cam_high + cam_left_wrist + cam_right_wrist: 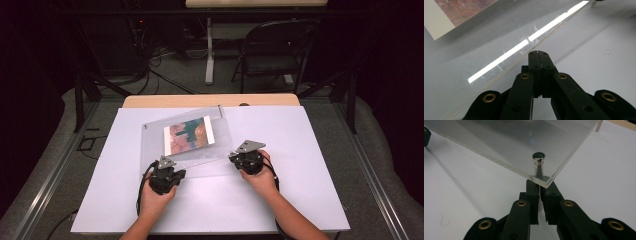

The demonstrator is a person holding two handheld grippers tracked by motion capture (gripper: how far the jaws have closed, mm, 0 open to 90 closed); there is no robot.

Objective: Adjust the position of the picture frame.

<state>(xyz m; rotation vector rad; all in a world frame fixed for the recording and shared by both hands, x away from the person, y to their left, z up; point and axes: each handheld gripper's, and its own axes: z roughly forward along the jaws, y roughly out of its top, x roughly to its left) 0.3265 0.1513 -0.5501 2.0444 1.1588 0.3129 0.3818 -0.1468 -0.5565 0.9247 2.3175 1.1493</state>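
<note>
A clear acrylic sheet [220,142] lies tilted on the white board, with a colourful picture [189,135] under it. My left gripper [160,162] is shut at the sheet's near left edge [499,62]. Its tips [537,53] meet that edge, and nothing can be seen between them. My right gripper [233,154] is at the near right corner. It is shut [539,185] on the shaft of a small metal post [538,157] that passes through the sheet's corner [544,178]. The post's head stands above the sheet.
Another metal post [220,108] stands at the sheet's far right corner [599,126]. The white board [290,200] covers a wooden table [150,101]. Beyond the table are a dark folding chair [275,50], a table leg [209,55] and cables on the floor.
</note>
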